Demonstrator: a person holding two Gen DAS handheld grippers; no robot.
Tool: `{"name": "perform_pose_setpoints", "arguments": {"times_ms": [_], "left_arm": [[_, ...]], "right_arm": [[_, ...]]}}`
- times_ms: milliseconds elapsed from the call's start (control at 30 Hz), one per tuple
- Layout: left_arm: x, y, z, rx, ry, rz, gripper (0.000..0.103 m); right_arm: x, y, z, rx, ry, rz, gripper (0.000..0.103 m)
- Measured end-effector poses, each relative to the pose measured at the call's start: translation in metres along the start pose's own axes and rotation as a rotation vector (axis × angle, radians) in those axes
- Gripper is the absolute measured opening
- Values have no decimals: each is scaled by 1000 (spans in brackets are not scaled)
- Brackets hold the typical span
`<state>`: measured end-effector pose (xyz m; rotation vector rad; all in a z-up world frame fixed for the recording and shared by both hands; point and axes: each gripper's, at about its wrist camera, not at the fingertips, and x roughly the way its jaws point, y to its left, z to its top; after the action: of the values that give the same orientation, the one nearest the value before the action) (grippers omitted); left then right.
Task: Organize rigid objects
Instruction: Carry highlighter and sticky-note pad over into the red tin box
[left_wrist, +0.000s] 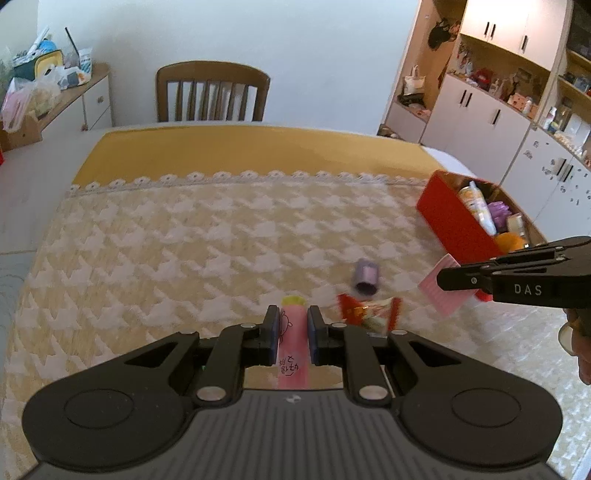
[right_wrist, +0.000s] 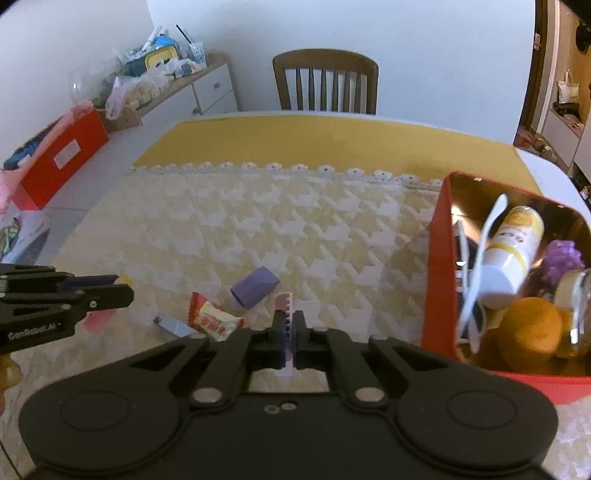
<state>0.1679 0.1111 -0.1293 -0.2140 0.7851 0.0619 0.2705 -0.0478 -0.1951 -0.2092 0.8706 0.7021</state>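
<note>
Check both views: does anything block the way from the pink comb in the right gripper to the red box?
Nothing visible does. The right gripper holds the pink comb above the tablecloth, and the gap to the red box shows only bare cloth.

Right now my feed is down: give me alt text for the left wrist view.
The left gripper is shut on a pink tube above the patterned tablecloth. To its right lie a purple box and a red snack packet; further right, the right gripper holds a flat pink item near the red bin.
</note>
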Motion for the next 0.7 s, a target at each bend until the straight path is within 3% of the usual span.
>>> {"name": "perform_pose_setpoints", "arguments": {"times_ms": [367,700], "left_arm": [[-27,-41,21,20,-35,-71,15],[-33,-101,46,60,-62,-146,15]], "right_arm": [[-59,-14,-9,30,-66,-14,2],[-107,-52,-16,69,-130,-52,2]]}}
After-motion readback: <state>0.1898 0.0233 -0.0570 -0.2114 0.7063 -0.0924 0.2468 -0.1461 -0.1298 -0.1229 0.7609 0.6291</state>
